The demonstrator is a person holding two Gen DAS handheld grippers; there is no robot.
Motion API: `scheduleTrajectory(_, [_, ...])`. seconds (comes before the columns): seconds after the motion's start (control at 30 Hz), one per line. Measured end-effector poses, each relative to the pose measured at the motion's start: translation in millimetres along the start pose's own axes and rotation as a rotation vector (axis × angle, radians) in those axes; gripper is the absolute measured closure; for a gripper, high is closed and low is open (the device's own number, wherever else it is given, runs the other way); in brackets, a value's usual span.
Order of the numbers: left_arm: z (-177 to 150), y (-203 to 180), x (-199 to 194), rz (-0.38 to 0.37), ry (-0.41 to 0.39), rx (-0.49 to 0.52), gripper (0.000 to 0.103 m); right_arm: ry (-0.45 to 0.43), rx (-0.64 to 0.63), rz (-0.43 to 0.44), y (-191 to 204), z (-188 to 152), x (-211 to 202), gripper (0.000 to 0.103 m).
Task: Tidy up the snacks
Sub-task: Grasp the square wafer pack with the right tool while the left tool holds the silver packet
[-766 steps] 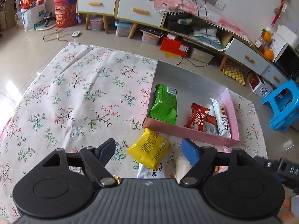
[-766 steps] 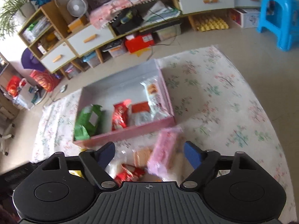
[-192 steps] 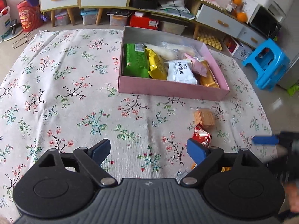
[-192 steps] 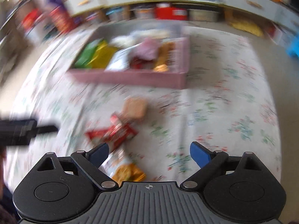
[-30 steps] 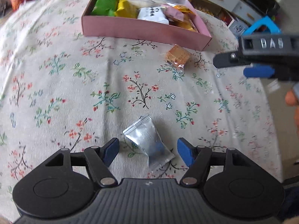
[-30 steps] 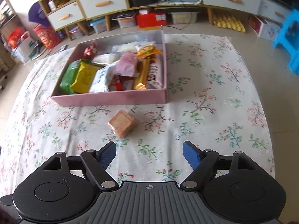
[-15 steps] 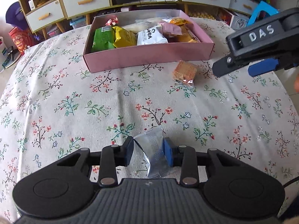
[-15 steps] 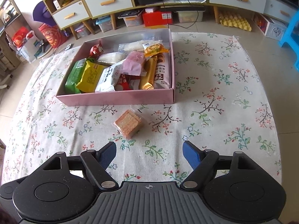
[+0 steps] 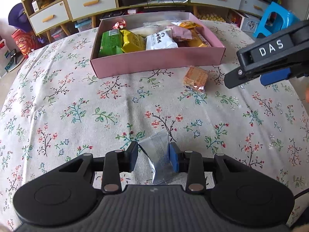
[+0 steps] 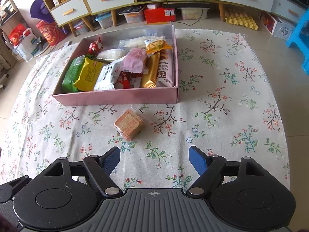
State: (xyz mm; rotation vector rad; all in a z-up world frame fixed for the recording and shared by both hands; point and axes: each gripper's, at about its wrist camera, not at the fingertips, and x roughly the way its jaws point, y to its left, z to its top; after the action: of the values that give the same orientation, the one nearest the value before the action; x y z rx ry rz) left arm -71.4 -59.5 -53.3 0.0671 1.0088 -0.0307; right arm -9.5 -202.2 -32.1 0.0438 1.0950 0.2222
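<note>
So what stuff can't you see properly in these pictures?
- Silver packet: left wrist view; the left gripper covers its sides and the gripper body hides its bottom. No label shows.
- Red packets in the pink box: right wrist view, buried under the white and pink packets.
- Right gripper: in the left wrist view the picture edge cuts it off.
- Print on the yellow bag: too small to read.

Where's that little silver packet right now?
The silver packet is pinched in the left gripper, low in its view, above the floral cloth, short of the pink box.
</note>
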Motion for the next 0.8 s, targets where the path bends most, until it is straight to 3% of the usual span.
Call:
scheduleTrajectory(0.4, [9, 19, 0, 0.009, 0.009, -0.085, 0.071, 0.008, 0.032, 0.000, -4, 1, 2, 0.023])
scheduleTrajectory(0.8, [21, 46, 6, -0.011, 0.031, -0.198, 0.070, 0.050, 0.179, 0.036, -14, 8, 19, 0.023])
